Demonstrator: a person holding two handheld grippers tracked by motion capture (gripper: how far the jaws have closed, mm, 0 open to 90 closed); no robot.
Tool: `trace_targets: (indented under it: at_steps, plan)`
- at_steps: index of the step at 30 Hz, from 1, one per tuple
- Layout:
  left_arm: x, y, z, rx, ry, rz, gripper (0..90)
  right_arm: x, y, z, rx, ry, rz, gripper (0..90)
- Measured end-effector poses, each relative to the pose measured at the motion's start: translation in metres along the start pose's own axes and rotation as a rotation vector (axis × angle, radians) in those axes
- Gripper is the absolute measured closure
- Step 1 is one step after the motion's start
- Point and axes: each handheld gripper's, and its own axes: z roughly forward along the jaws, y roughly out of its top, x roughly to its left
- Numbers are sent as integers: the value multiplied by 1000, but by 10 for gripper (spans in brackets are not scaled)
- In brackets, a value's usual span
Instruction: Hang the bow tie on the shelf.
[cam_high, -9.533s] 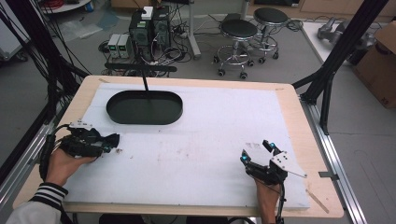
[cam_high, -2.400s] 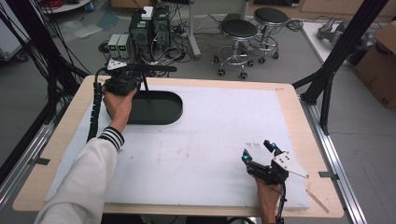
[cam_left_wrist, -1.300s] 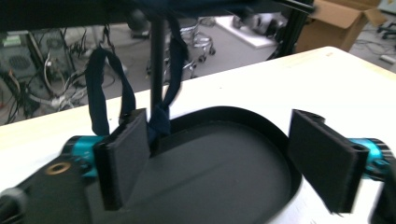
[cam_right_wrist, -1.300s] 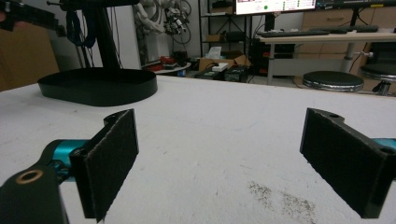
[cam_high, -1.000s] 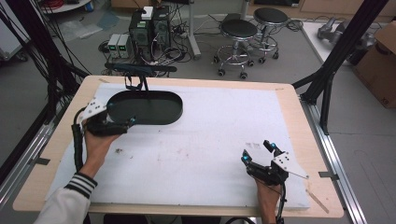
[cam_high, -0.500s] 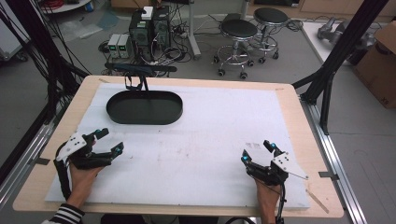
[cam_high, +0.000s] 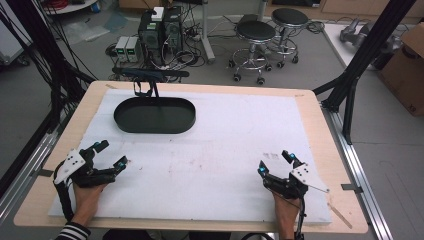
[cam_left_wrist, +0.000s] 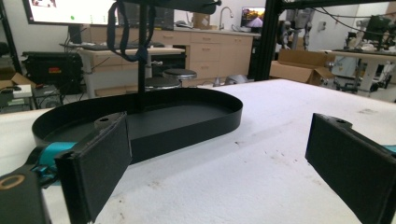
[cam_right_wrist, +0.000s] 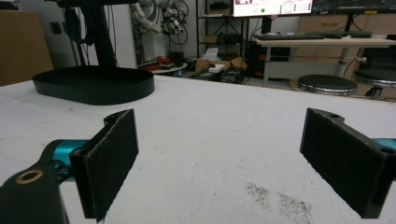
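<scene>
A black oval tray (cam_high: 154, 115) sits on the white mat at the far left, with a thin black post (cam_high: 154, 89) rising from its back. My left gripper (cam_high: 109, 154) rests at the near left of the mat, open and holding nothing. In the left gripper view the oval tray (cam_left_wrist: 187, 119) lies just ahead of the spread jaws. My right gripper (cam_high: 276, 163) rests at the near right, open with nothing between its fingers. The right gripper view shows the oval tray (cam_right_wrist: 93, 84) farther off to the left.
The white foam mat (cam_high: 235, 145) covers a wooden table (cam_high: 320, 130). A black bar with hanging straps (cam_high: 150, 74) tops the post. Black frame struts (cam_high: 360, 65) stand at the right edge; stools (cam_high: 255, 32) and computers are beyond the table.
My left gripper went out to the tray's far side, then drew back to the near left of the mat, where it has settled. The right gripper has not moved.
</scene>
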Motion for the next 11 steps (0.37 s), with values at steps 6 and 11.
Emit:
trace_targets:
  at_steps: [6,11]
  plan:
    - [1,0,0,-3,-2,-10,74,0,0,0,-4,0,-3,105]
    - [0,0,0,-4,0,-1,74,0,0,-1,-14,2,-6,105]
